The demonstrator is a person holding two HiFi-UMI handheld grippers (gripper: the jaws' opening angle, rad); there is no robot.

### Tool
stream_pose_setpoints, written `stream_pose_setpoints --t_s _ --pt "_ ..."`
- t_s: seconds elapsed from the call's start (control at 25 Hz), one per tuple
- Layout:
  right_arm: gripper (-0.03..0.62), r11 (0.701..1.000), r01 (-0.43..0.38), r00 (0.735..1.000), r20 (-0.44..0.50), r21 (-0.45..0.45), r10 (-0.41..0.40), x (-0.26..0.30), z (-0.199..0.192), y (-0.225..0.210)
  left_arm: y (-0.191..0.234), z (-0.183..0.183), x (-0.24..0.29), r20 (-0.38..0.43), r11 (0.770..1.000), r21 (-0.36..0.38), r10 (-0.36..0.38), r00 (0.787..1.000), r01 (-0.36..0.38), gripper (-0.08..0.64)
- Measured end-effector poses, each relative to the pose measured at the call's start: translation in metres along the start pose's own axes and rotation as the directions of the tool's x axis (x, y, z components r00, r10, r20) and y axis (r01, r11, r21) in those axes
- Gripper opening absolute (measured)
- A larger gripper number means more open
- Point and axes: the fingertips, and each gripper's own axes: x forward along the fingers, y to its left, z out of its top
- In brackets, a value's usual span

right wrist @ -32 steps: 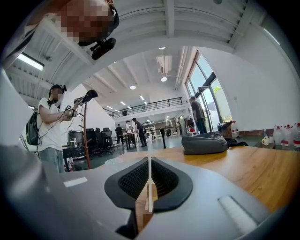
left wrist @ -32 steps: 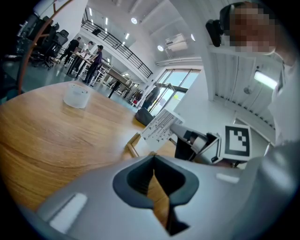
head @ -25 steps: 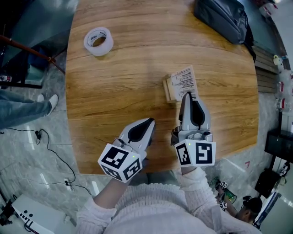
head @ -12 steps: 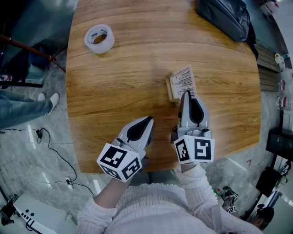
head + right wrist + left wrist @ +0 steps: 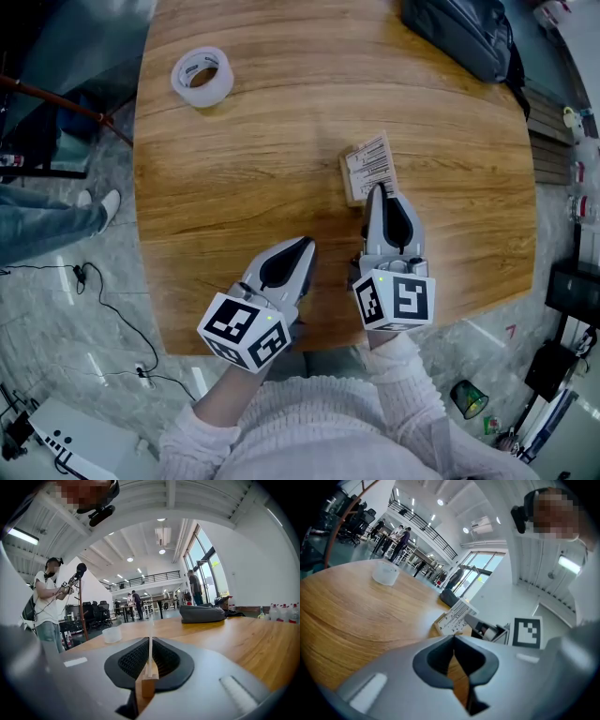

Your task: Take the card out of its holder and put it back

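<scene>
Right gripper pinching the card in its wooden holder; left gripper idle beside it.

The right gripper (image 5: 378,191) reaches away from the person to the card (image 5: 375,161); its own view shows the jaws pressed together on the thin white card, seen edge-on, with the card's lower edge sitting in the slot of the wooden holder (image 5: 349,182); holder and card stand right of centre on the wooden table (image 5: 253,150); the left gripper (image 5: 307,245) is over the table's near edge, left of the right one, jaws together with nothing between them; a tape roll (image 5: 202,78) lies far left; a grey bag (image 5: 457,36) lies far right.
</scene>
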Motion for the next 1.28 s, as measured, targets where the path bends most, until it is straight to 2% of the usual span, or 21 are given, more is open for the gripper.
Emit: stream_pose_setpoints --t_s 0.4,0.6,0.88,1.16,1.28 --pt "0.039 1.0 -0.007 1.0 0.008 0.014 0.007 -0.002 0.003 0.0 -0.006 0.005 -0.001 0.001 1.0 0.01 -0.019 1.0 0.019 0.008" --pt "0.048 1.0 -0.004 1.0 0.031 0.014 0.003 -0.008 0.013 -0.002 -0.015 0.014 -0.004 0.013 0.999 0.037 -0.035 0.999 0.034 0.008" --pt "0.049 1.0 -0.007 1.0 0.012 0.001 0.007 -0.03 0.022 -0.008 -0.041 0.023 -0.012 0.028 0.994 0.087 -0.067 0.997 0.064 0.008" --pt "0.049 0.997 -0.07 0.997 0.019 -0.045 0.071 -0.069 0.042 0.0 -0.068 0.027 -0.023 0.026 0.986 0.14 -0.096 0.995 0.091 0.008" --pt "0.048 0.995 -0.088 0.996 0.029 -0.037 0.089 -0.085 0.051 0.002 -0.077 0.028 -0.027 0.031 0.982 0.164 -0.102 0.994 0.096 0.008"
